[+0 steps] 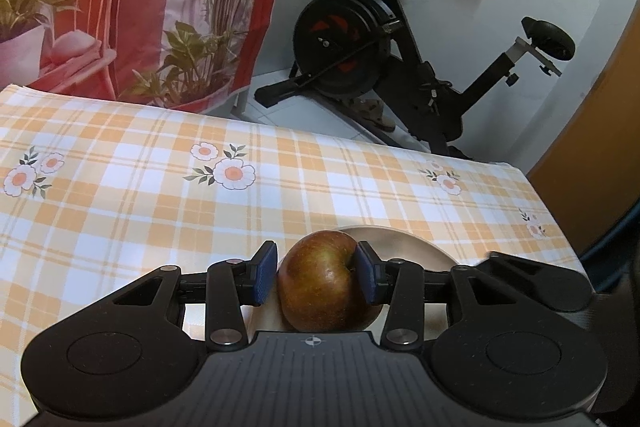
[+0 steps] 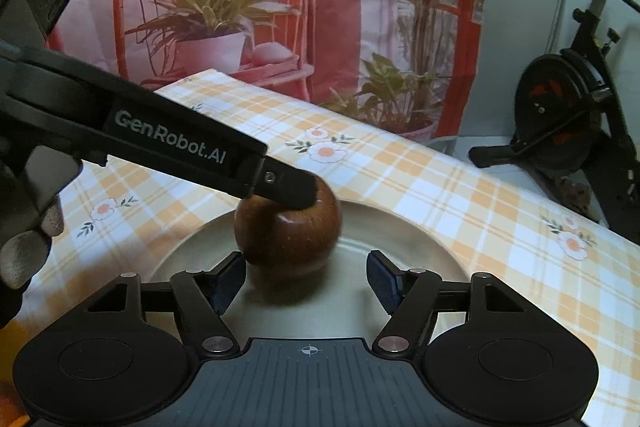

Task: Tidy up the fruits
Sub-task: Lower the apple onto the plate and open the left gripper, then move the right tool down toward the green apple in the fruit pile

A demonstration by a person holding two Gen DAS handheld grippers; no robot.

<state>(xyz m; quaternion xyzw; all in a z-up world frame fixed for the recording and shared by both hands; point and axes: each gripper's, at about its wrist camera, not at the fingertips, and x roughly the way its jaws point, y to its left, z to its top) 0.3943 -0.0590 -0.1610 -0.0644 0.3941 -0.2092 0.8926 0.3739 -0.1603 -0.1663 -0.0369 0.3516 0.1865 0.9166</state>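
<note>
A reddish-brown apple (image 1: 320, 291) rests on a beige plate (image 1: 416, 247) on the orange checked tablecloth. My left gripper (image 1: 316, 273) straddles it, with a blue pad lying against each side. In the right wrist view the same apple (image 2: 288, 239) sits left of centre on the plate (image 2: 400, 227), and one of the left gripper's fingers (image 2: 296, 191) reaches in from the left onto its top. My right gripper (image 2: 306, 281) hovers over the plate's near rim, just short of the apple. It is open with nothing between its pads.
A gloved hand (image 2: 24, 255) holds the left gripper's body at the left edge. An exercise bike (image 1: 360, 47) stands beyond the table's far right corner. A printed backdrop (image 2: 240, 7) of plants and a red chair hangs behind the table.
</note>
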